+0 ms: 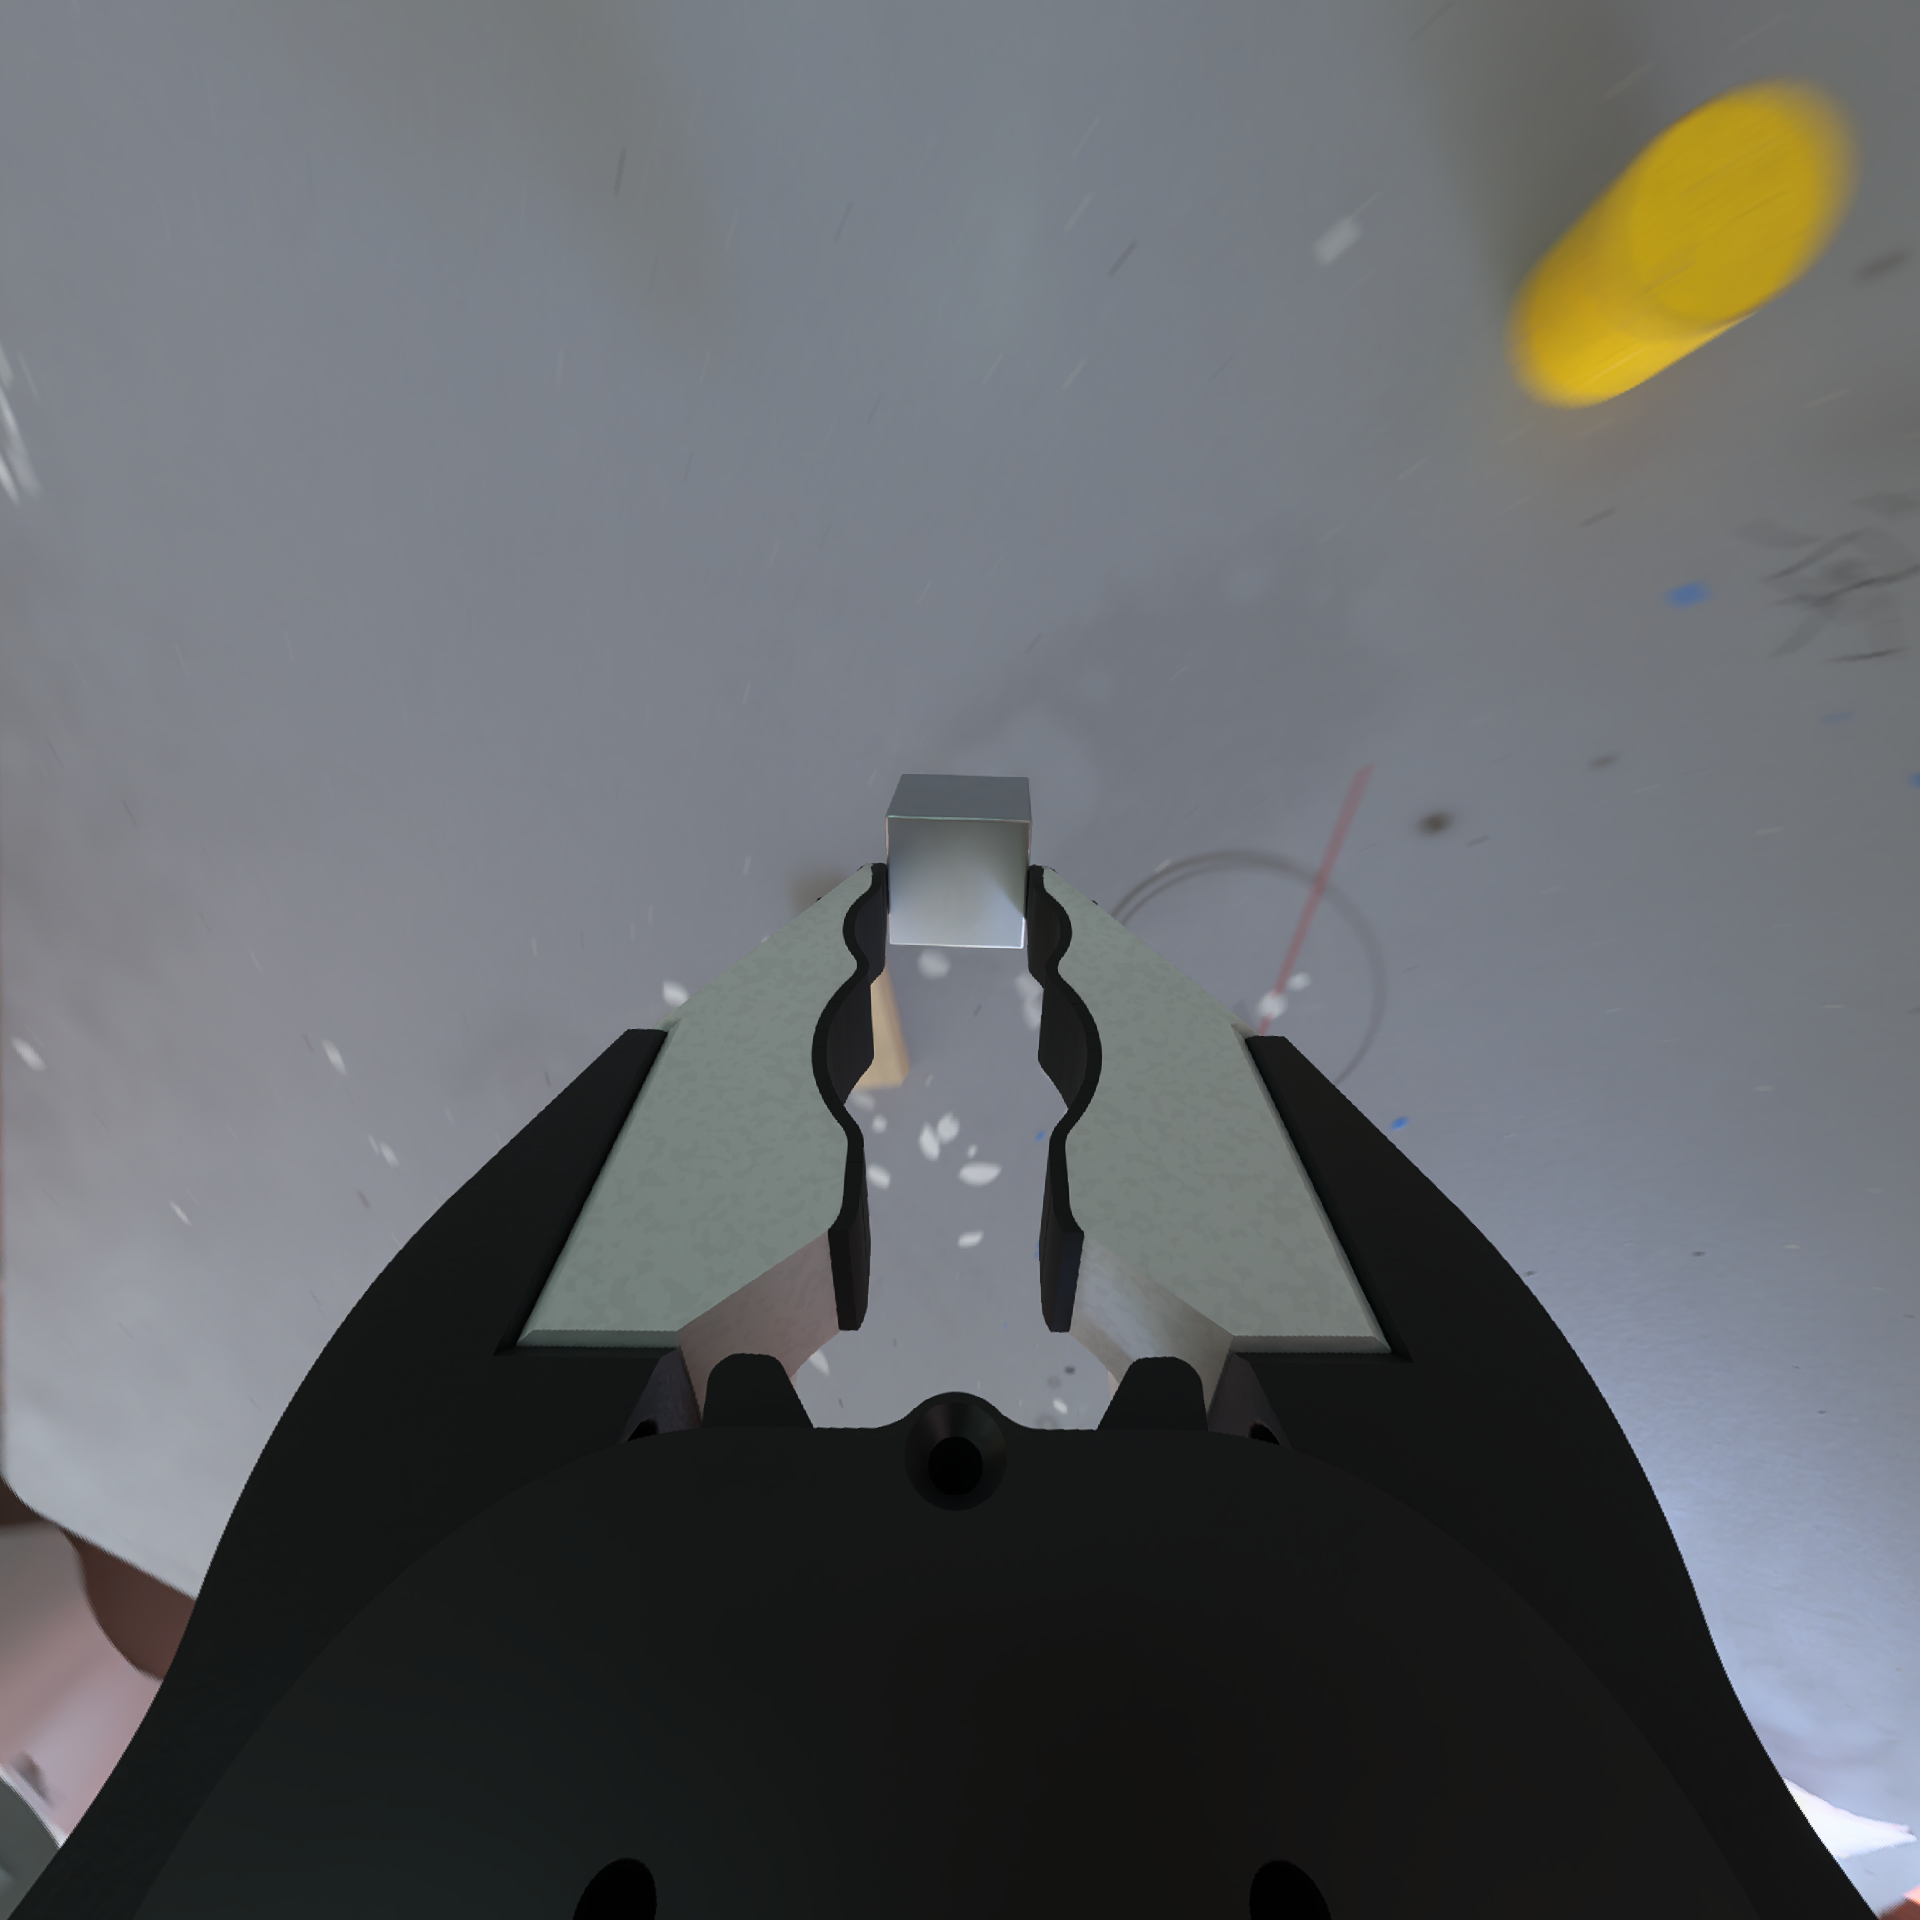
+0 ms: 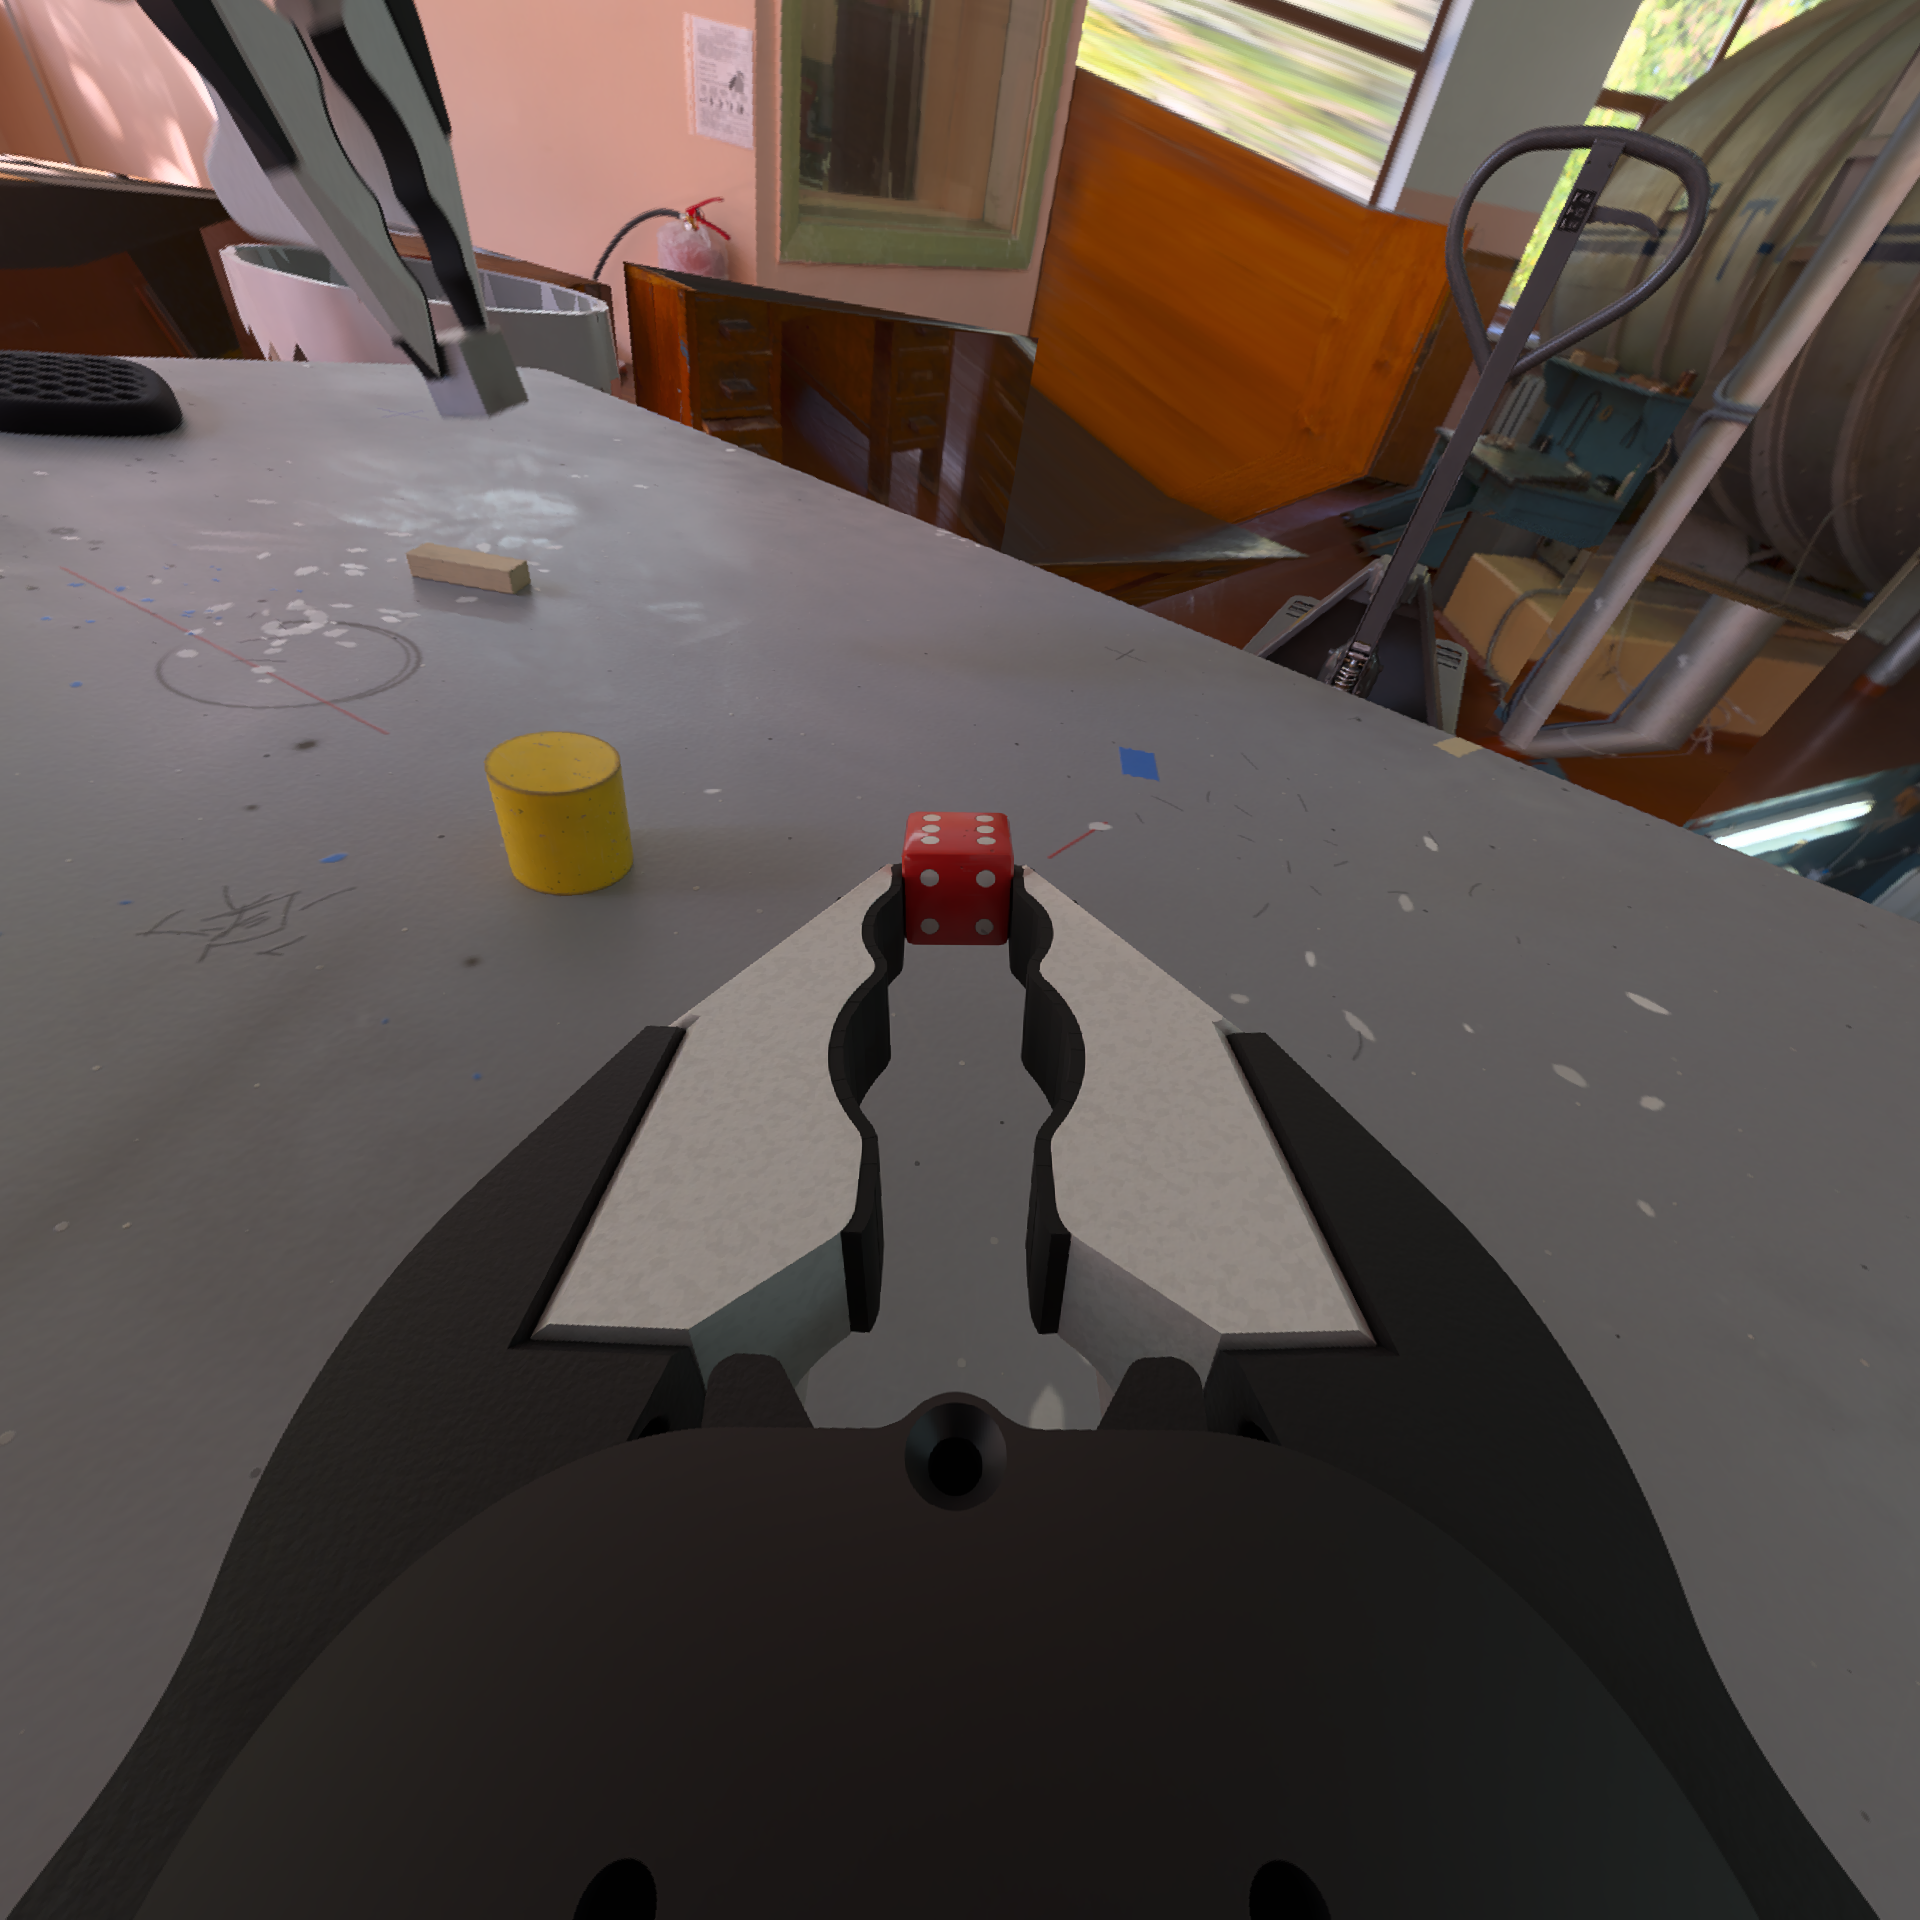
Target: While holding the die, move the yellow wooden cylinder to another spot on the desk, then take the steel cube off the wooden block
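In the left wrist view, the steel cube (image 1: 958, 862) is seen clamped between the fingertips of the left gripper (image 1: 958, 902), just above the centre of the frame and lifted over the grey desk (image 1: 416, 520). A pale sliver of the wooden block (image 1: 888, 1039) is glimpsed below, behind the left finger. The yellow wooden cylinder (image 1: 1678, 244) is seen blurred in the upper right of that frame.

In the right wrist view, the red die (image 2: 956, 878) with white pips is held between the fingertips of the right gripper (image 2: 956, 904), at the centre of the frame above the desk. The yellow wooden cylinder (image 2: 559, 812) is seen standing upright on the desk, left of the die and apart from it. The wooden block (image 2: 468, 568) lies flat farther back, in the upper left part of the frame, with nothing on it. Above it, at the upper left, the left gripper (image 2: 457, 364) is seen pointing downward with the steel cube (image 2: 480, 376) pinched at its tips, well clear of the block. A black perforated pad (image 2: 83, 393) rests at the left edge of the desk, and a red fire extinguisher (image 2: 691, 241) stands against the pink wall behind.
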